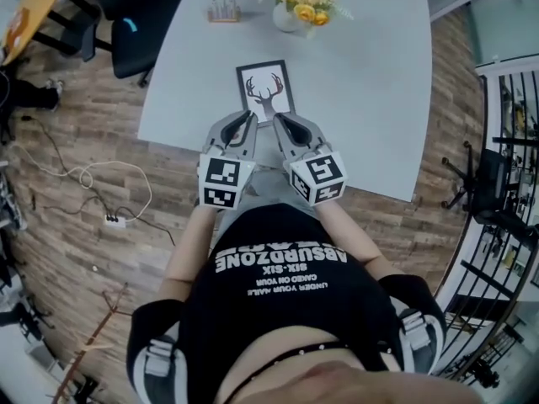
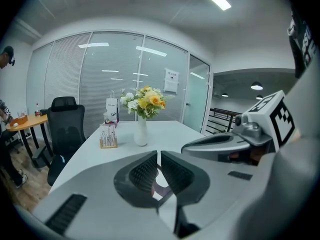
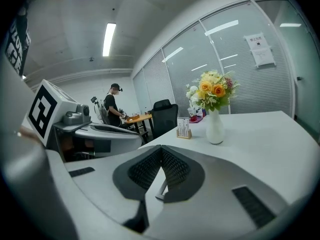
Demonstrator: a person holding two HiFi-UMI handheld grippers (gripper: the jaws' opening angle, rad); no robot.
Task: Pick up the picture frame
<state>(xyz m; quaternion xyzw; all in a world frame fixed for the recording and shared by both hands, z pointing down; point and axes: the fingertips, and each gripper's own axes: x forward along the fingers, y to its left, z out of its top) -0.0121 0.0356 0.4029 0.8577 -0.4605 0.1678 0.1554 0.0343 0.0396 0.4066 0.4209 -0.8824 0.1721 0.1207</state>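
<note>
A black picture frame [image 1: 266,91] with an antler print lies flat on the white table [image 1: 379,82], close to its front edge. My left gripper [image 1: 251,114] and right gripper [image 1: 278,118] hover side by side over the frame's near end, tips pointing at it. Both are shut with nothing between the pads. In the left gripper view the jaws [image 2: 158,154] meet, and a corner of the frame [image 2: 161,183] shows below them. In the right gripper view the jaws [image 3: 161,151] are also together, with a frame edge [image 3: 161,186] beneath.
A vase of yellow and white flowers [image 1: 295,2] and a small wooden rack [image 1: 224,11] stand at the table's far side. A black office chair [image 1: 135,32] sits at the far left corner. Cables and a power strip [image 1: 114,220] lie on the wood floor. A person [image 3: 114,109] stands at a distant orange table.
</note>
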